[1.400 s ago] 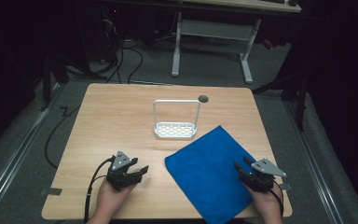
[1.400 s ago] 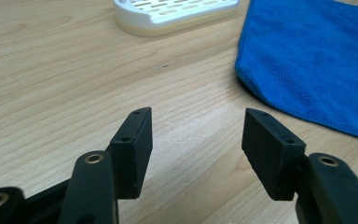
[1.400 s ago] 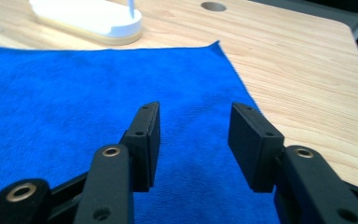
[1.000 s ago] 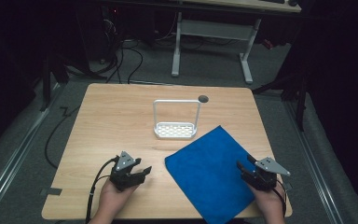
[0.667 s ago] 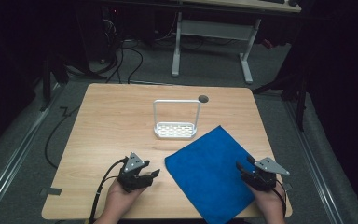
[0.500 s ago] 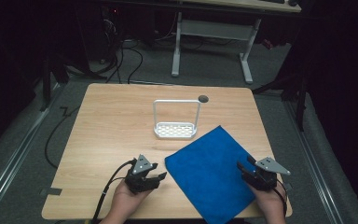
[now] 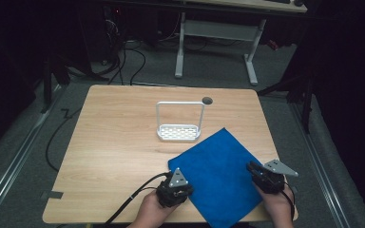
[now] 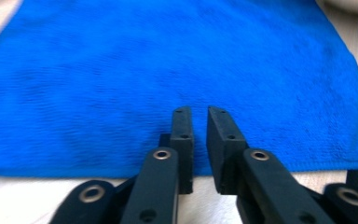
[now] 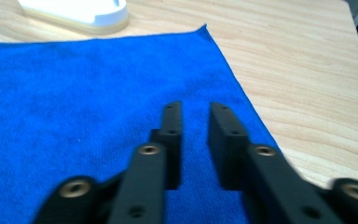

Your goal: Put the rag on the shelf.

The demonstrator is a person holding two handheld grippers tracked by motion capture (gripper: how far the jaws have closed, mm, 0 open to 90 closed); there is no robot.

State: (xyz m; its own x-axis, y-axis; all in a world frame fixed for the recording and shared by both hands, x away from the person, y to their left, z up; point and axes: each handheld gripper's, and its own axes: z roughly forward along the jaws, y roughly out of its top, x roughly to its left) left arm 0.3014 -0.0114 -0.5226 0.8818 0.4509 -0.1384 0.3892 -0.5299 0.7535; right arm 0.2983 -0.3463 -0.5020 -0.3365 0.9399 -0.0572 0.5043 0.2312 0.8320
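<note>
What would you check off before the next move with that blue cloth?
1. Blue cloth flat on the table: ok.
2. Left tool at the cloth's near left edge: ok.
3. Right tool at the cloth's right edge: ok.
4. Both tools' jaws have just been closing; cloth pinched between them: cannot tell.
5. White rack apart from the cloth's far corner: ok.

Lit table, dark room

Light from above brightens the wooden table; the surroundings stay near black. Beyond the left gripper the blue towel looks soft, blurred leftward; close jaws are slightly unsharp.
</note>
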